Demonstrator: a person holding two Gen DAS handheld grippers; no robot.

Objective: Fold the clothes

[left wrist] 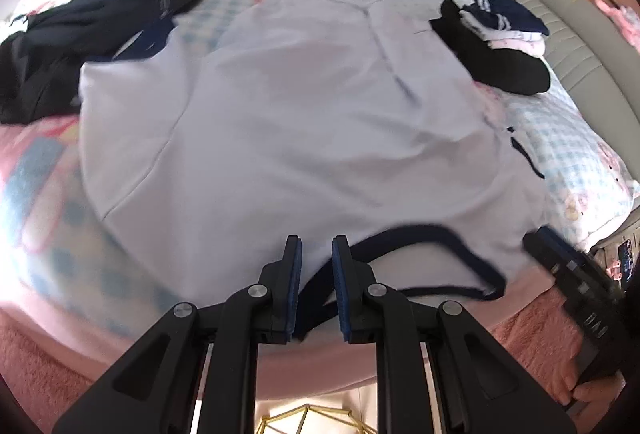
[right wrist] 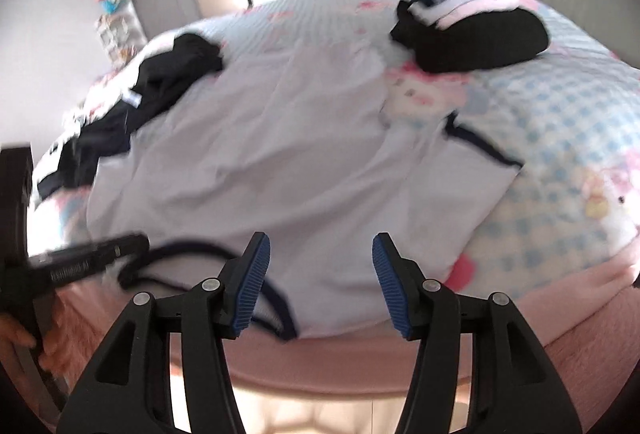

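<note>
A white shirt [left wrist: 304, 122] with navy trim lies spread flat on the bed, its navy-edged collar [left wrist: 424, 234] toward me. In the left wrist view my left gripper [left wrist: 316, 254] hovers over the shirt's near edge, jaws a narrow gap apart; the collar band runs beneath them and nothing is visibly pinched. My right gripper [right wrist: 320, 254] stands wide open over the near edge of the shirt [right wrist: 280, 162], with nothing between its pads. Each gripper shows in the other's view: the right gripper [left wrist: 540, 234] at the collar's right end, the left gripper [right wrist: 136, 240] blurred at its left end.
A heap of black clothes [left wrist: 100, 18] lies at the bed's far left. A folded stack, black below and navy and white on top [left wrist: 492, 42], sits at the far right by the grey headboard [left wrist: 568, 18]. A pink blanket [right wrist: 360, 358] hangs over the near bed edge.
</note>
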